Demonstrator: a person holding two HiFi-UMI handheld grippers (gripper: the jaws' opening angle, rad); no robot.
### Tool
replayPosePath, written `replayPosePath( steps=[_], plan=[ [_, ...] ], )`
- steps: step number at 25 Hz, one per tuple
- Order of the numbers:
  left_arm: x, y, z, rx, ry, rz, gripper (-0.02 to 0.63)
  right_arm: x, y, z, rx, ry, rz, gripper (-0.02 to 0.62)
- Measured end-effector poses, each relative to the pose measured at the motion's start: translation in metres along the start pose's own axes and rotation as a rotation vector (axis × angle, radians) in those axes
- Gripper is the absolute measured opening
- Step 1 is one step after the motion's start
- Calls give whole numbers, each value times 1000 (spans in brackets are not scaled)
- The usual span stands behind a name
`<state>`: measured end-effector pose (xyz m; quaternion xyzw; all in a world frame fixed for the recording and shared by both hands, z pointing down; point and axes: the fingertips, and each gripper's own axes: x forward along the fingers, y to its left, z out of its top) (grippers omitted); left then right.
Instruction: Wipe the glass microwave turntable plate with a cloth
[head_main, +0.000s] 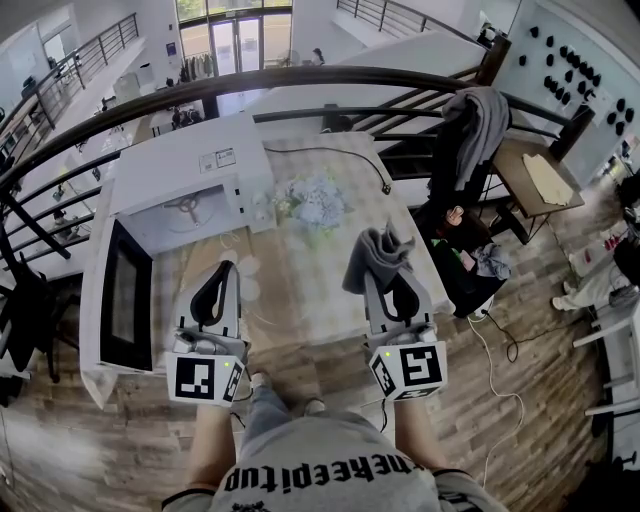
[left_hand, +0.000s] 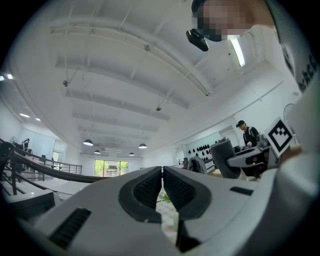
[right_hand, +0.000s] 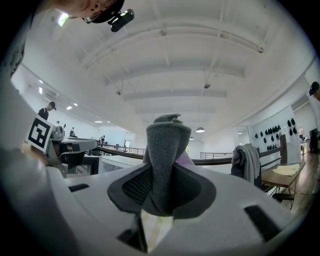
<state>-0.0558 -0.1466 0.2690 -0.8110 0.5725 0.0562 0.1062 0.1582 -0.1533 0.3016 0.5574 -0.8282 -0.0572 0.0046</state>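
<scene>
The white microwave (head_main: 190, 165) stands at the table's left with its door (head_main: 125, 295) swung open; a roller ring (head_main: 188, 208) lies inside. Something faint, clear and rounded (head_main: 248, 280) lies on the cloth beside the left gripper; whether it is the glass plate I cannot tell. My left gripper (head_main: 222, 268) (left_hand: 162, 172) hangs over the table's near left, tilted up toward the ceiling, jaws together with nothing between them. My right gripper (head_main: 385, 280) (right_hand: 162, 175) is shut on a folded grey cloth (head_main: 375, 252) (right_hand: 167, 145) that sticks up past its tips.
The table (head_main: 310, 300) has a pale floral covering with a bouquet print (head_main: 310, 205). A black cable (head_main: 335, 152) runs along its far edge. A dark curved railing (head_main: 300, 78) lies behind. At the right stand a chair draped with a grey garment (head_main: 478, 125) and a small wooden table (head_main: 540, 175).
</scene>
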Motion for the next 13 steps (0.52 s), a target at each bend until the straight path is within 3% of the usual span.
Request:
replayPosePath(
  steps=[13],
  plan=[
    [-8,-4,1,-7,-1,5,12,-9,2,3,-1,-7,2,101]
  ],
)
